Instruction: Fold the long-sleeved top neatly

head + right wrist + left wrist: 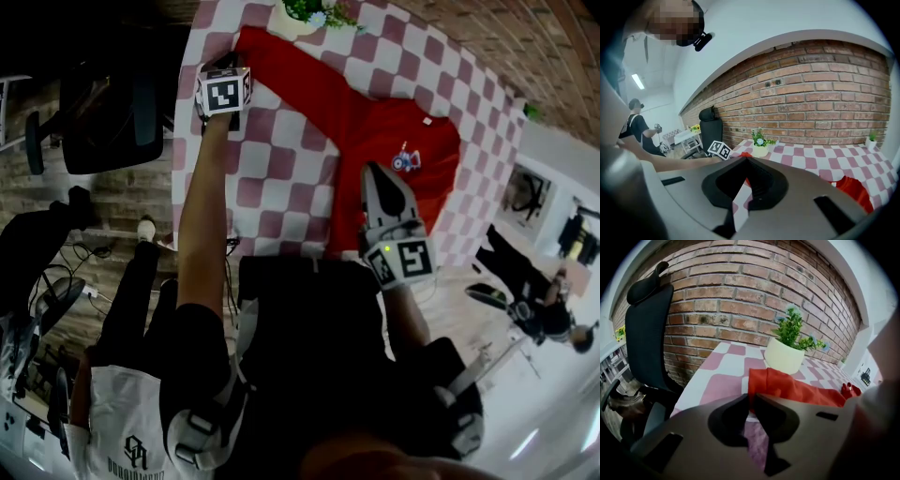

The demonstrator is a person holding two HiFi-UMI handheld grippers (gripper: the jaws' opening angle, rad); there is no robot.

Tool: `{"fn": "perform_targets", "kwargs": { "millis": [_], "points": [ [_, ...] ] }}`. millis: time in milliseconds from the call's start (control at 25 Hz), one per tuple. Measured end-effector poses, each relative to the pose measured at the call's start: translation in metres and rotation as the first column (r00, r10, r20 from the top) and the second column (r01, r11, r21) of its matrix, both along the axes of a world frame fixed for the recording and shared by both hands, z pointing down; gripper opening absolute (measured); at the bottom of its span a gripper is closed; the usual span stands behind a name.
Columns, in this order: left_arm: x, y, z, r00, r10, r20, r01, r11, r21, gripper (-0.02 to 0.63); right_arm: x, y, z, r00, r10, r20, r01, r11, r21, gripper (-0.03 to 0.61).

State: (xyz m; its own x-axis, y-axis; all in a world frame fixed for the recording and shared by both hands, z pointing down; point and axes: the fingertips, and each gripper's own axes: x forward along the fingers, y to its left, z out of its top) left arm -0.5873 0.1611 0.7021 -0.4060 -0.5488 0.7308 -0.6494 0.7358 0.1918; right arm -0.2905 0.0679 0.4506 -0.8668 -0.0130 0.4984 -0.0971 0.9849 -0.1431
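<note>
A red long-sleeved top (394, 131) lies spread on the pink-and-white checked table (281, 183), with a small printed motif (405, 159) on its body. One sleeve (281, 70) runs to the table's far left corner. My left gripper (225, 62) is at that sleeve's end. In the left gripper view its jaws (751, 397) are shut on the red sleeve (787, 385), with cloth pinched between the tips. My right gripper (371, 171) hovers over the body's near edge. It is shut (746, 159), and nothing shows between its tips.
A cream pot with a green plant (305, 17) stands at the table's far edge, close behind the sleeve (783, 357). A black office chair (112, 112) stands left of the table. A brick wall is behind it. A person (534, 300) is off to the right.
</note>
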Motion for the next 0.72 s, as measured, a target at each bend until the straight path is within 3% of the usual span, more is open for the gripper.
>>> {"fn": "perform_targets", "kwargs": {
  "millis": [320,720],
  "points": [
    [0.001,0.005,-0.023,0.998,-0.038,0.05,0.035,0.998,0.044,0.03,0.017,-0.01,-0.003,1.0,0.027,0.009,-0.027,0.999,0.017,0.009],
    [0.021,0.018,-0.095,0.983,-0.069,0.173,0.055,0.995,0.079,0.029,0.056,-0.025,-0.012,0.996,0.069,0.052,-0.068,0.998,-0.007,0.009]
  ]
}}
